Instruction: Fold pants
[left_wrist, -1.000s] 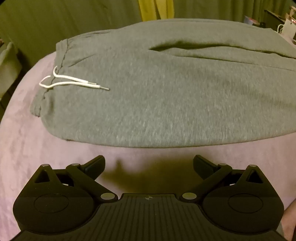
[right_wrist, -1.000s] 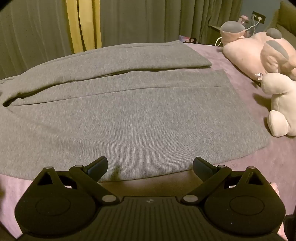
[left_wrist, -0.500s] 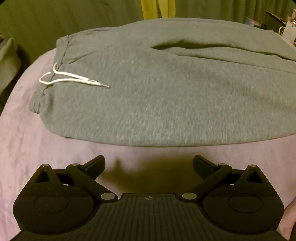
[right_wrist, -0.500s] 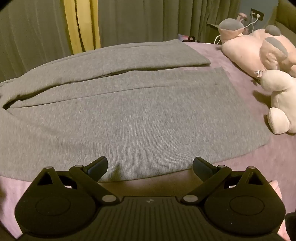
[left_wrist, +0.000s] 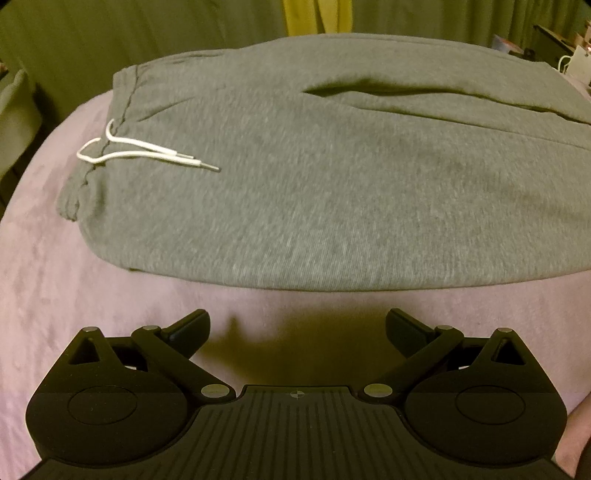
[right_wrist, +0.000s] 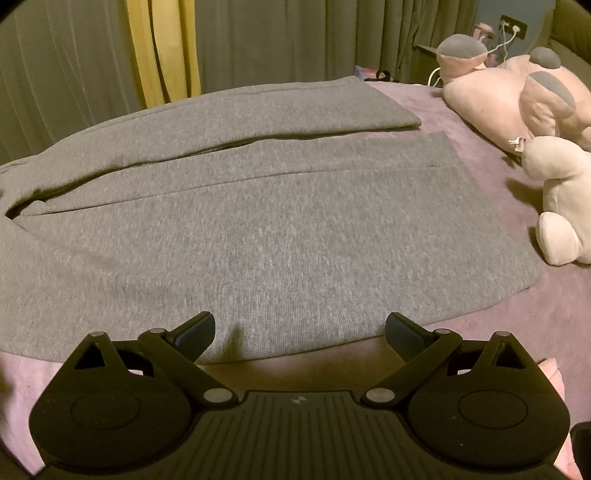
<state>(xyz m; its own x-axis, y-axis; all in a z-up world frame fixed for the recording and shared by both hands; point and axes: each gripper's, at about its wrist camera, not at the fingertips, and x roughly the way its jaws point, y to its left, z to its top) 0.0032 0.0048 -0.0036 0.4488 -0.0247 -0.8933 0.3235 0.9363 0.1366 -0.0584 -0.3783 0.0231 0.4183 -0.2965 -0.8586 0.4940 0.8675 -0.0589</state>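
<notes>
Grey sweatpants (left_wrist: 332, 177) lie flat across a pink-purple bed (left_wrist: 55, 295). The left wrist view shows the waistband end at the left with a white drawstring (left_wrist: 147, 155). The right wrist view shows the two legs (right_wrist: 277, 229) side by side, hems at the right, the far leg (right_wrist: 258, 114) slightly apart. My left gripper (left_wrist: 297, 325) is open and empty, hovering just short of the near edge of the pants. My right gripper (right_wrist: 300, 328) is open and empty, its fingertips over the near edge of the near leg.
Pink and cream plush toys (right_wrist: 524, 110) lie on the bed at the right, close to the leg hems. Green and yellow curtains (right_wrist: 162, 51) hang behind the bed. A nightstand with cables (right_wrist: 506, 33) stands at the far right.
Both grippers have shifted slightly; the right one has edged forward over the near leg's edge. The pants have not moved and both grippers stay open.
</notes>
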